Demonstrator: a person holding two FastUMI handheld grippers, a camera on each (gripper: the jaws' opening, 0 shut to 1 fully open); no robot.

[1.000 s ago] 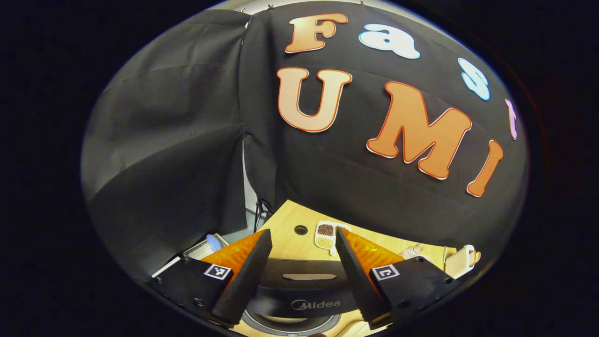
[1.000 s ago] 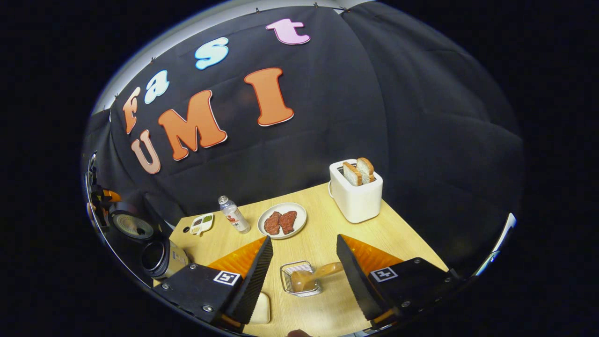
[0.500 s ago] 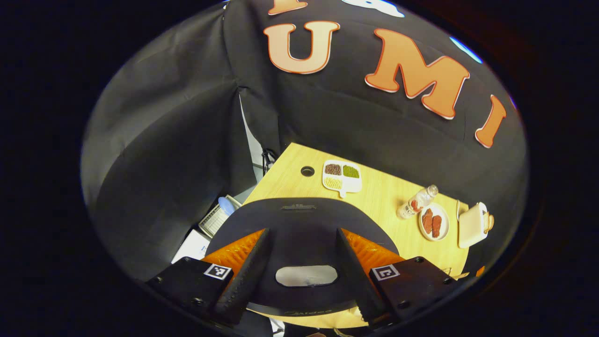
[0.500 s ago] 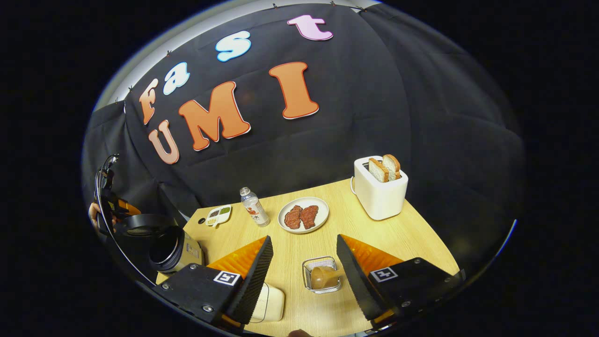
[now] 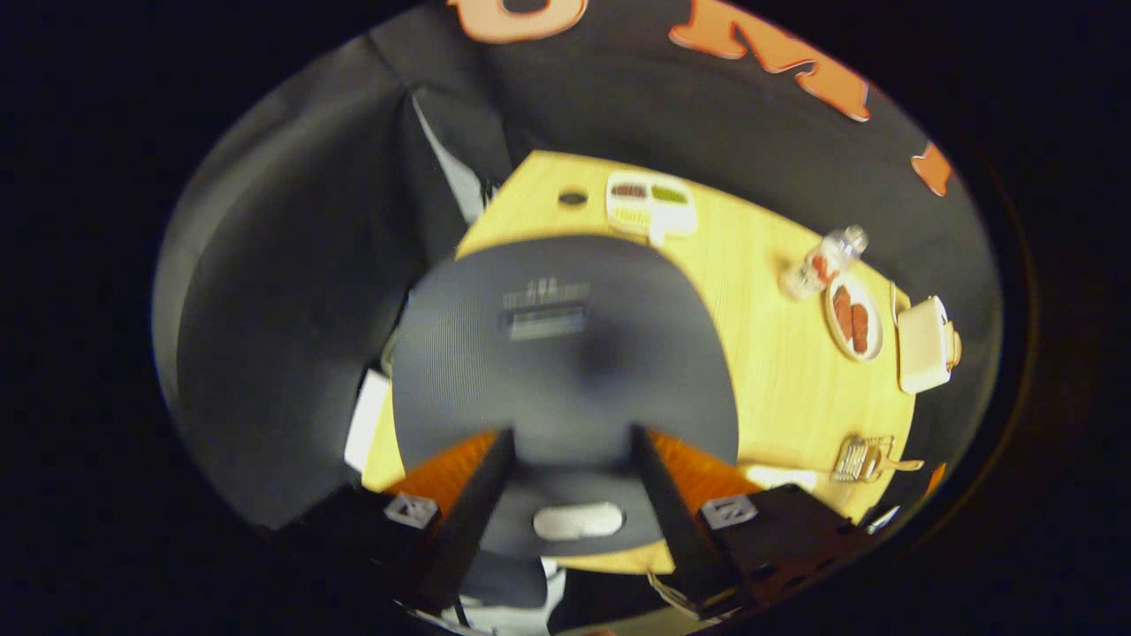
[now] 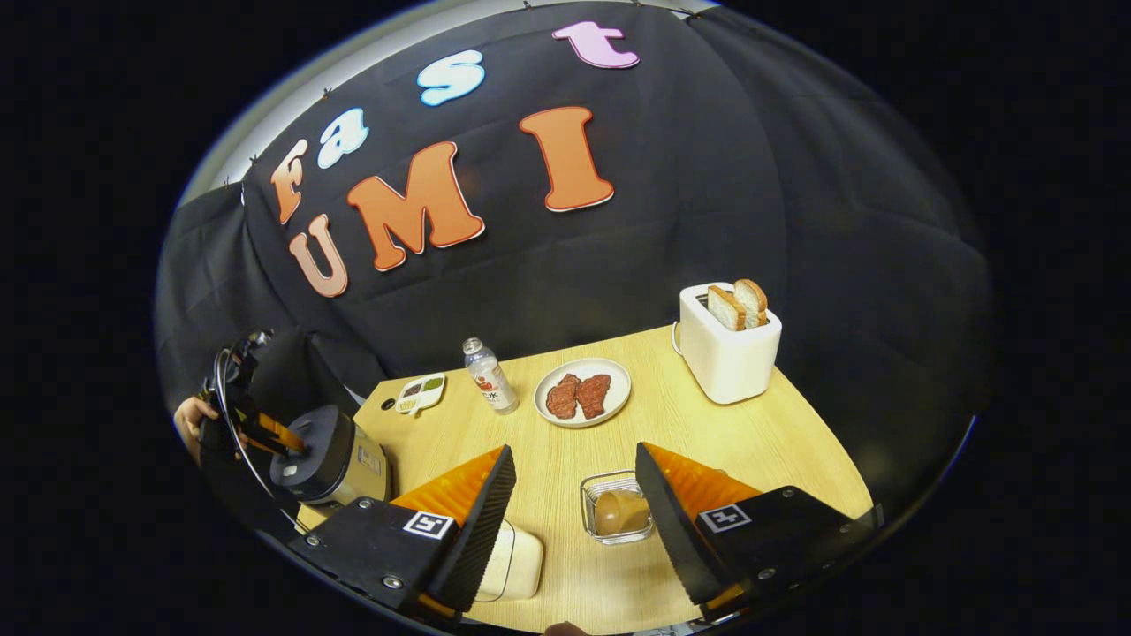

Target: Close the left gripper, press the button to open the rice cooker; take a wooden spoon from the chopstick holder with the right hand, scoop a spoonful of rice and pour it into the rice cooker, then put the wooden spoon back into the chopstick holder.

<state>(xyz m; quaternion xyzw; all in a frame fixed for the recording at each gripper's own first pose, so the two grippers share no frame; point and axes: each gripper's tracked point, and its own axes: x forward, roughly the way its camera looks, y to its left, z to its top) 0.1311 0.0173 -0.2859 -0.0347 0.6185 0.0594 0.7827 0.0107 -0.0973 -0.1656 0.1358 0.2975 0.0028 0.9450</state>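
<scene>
The left claw (image 5: 565, 495) hangs over the rice cooker (image 5: 565, 353), its two fingers spread apart around the pale oval button (image 5: 579, 520) — not pinching anything. I think the first step is in hand: the lid looks down, so next the claw must squeeze shut and push that button.

The right claw (image 6: 570, 521) is spread wide too, holding nothing, just above the wire chopstick holder (image 6: 618, 508) with the smooth brown wooden spoon (image 6: 621, 512) inside, on the pale wood table (image 6: 778, 442).
</scene>
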